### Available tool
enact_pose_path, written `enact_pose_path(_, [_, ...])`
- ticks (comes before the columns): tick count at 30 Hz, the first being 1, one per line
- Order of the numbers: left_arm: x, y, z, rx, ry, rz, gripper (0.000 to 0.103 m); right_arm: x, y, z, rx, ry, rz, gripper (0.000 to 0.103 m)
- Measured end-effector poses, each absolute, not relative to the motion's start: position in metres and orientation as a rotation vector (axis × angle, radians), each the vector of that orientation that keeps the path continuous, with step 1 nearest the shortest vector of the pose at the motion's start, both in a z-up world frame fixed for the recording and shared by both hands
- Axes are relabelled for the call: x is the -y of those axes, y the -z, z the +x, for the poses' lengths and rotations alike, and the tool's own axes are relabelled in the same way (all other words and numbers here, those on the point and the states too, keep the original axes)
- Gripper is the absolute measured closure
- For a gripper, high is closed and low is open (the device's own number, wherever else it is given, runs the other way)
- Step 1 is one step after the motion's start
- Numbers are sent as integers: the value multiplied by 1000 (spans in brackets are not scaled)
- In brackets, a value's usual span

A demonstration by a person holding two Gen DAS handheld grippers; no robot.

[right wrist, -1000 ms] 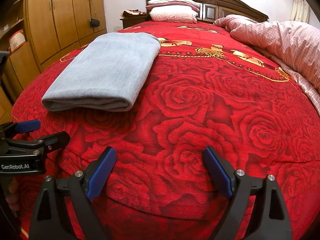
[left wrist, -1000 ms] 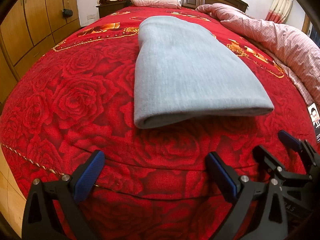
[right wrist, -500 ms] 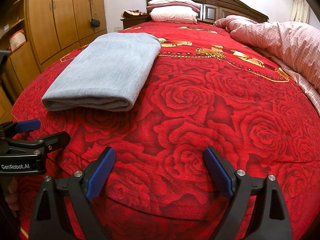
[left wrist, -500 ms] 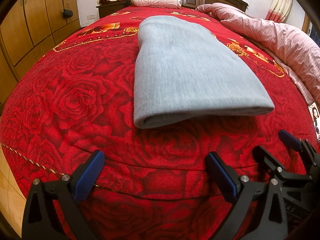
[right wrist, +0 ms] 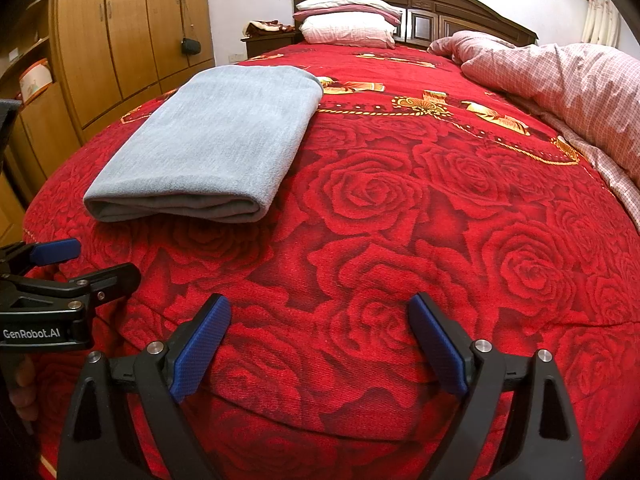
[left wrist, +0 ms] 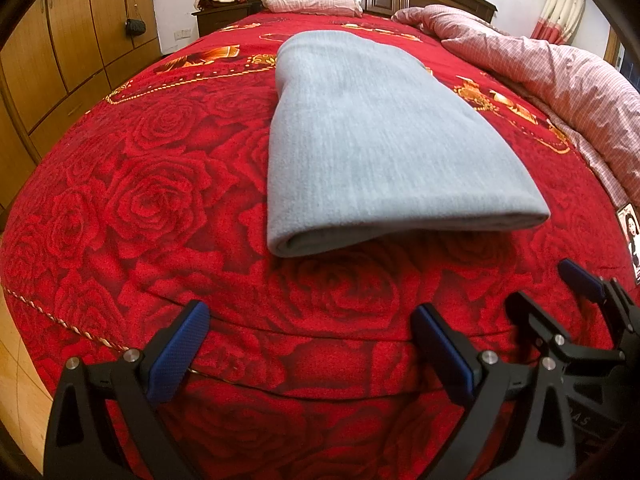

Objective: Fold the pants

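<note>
The grey pants are laid on the red rose bedspread as a flat, layered rectangle with its rounded fold nearest the cameras. The folding is judged finished, or nearly so. Both the left gripper and right gripper are held spread wide and empty, short of the pants.

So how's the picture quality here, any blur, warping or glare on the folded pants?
Left wrist view: strong fisheye bulge curves the bed; the pants are sharp, casting a soft shadow under their near fold; no glare. Right wrist view: same bulge, dark corner vignette, pants evenly lit and sharp.
</note>
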State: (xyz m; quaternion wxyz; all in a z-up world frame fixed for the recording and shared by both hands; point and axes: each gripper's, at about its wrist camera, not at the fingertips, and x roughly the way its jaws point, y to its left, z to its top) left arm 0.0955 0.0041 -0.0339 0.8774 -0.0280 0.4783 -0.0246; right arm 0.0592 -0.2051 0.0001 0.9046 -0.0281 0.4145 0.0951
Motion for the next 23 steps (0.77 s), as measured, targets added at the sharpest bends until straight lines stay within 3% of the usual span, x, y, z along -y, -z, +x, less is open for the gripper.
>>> enact_pose_path(23, [-3, 33, 96, -998, 51, -57, 0, 204, 1, 59, -855, -196, -60, 9])
